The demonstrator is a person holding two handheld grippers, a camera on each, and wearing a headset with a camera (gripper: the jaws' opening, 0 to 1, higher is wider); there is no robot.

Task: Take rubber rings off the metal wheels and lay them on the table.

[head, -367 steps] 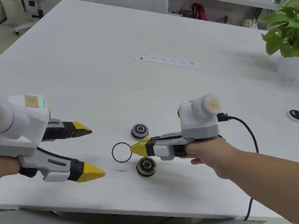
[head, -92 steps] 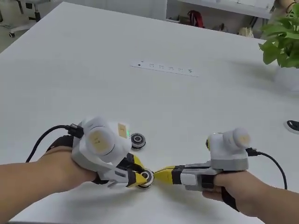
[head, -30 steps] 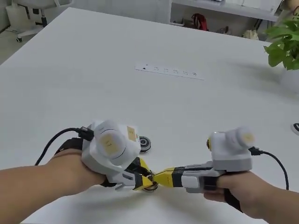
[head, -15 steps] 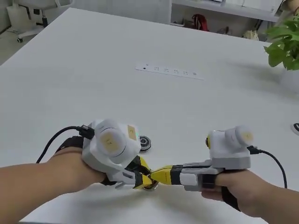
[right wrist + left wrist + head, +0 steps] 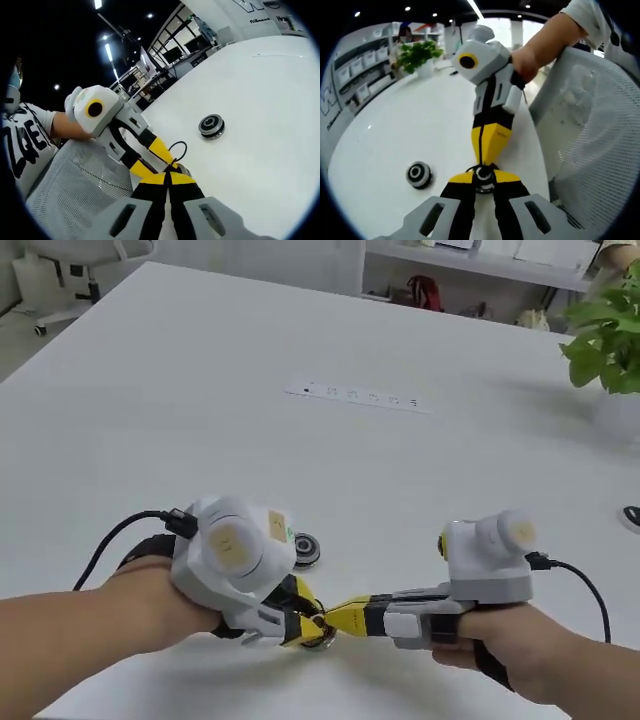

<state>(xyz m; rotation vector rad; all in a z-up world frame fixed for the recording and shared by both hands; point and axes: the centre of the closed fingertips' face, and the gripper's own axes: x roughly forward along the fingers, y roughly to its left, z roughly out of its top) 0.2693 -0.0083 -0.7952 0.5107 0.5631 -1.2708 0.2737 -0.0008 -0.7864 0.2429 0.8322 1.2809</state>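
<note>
Wheel [image 5: 316,627] was mostly hidden between the left gripper [image 5: 301,624] tips in the head view. In the right gripper view a thin black loop [image 5: 178,148] sat by the tips; couldn't tell whether the right gripper [image 5: 170,173] pinched it. Plant [image 5: 603,330] and a dark item [image 5: 631,516] were cut off by the right edge. Power strip [image 5: 357,396] sockets were too small to count.

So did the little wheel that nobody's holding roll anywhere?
No. The free wheel sits just as far below and left of the power strip as before; only the view shifted.
</note>
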